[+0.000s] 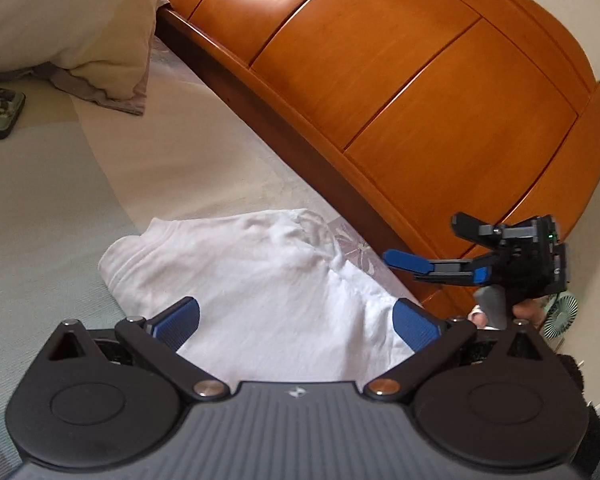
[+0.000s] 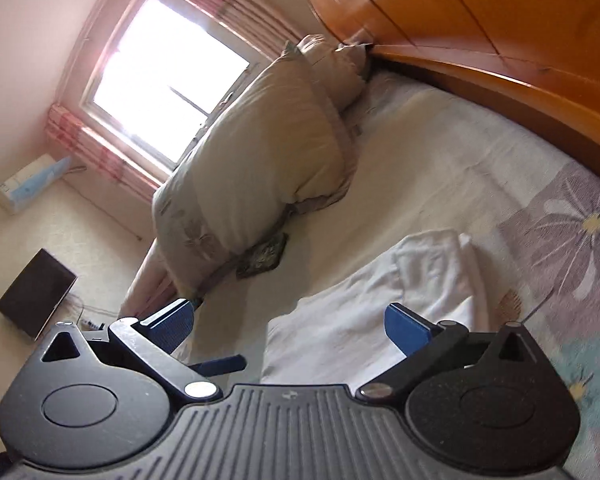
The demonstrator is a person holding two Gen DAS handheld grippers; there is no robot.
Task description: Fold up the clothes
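Note:
A white garment lies folded on the bed sheet, close to the wooden headboard. My left gripper hovers just above its near edge, jaws wide apart, nothing between the blue pads. In the left wrist view the right gripper hangs to the right above the garment's corner, held by a hand, fingers spread. In the right wrist view the same white garment lies ahead of my right gripper, which is open and holds nothing. A blue fingertip of the left gripper shows low in that view.
A curved wooden headboard runs along the bed. A cream quilt is piled on the bed's far side, with a small dark patterned case beside it. Flowered sheet lies right of the garment. A small green fan stands beside the bed.

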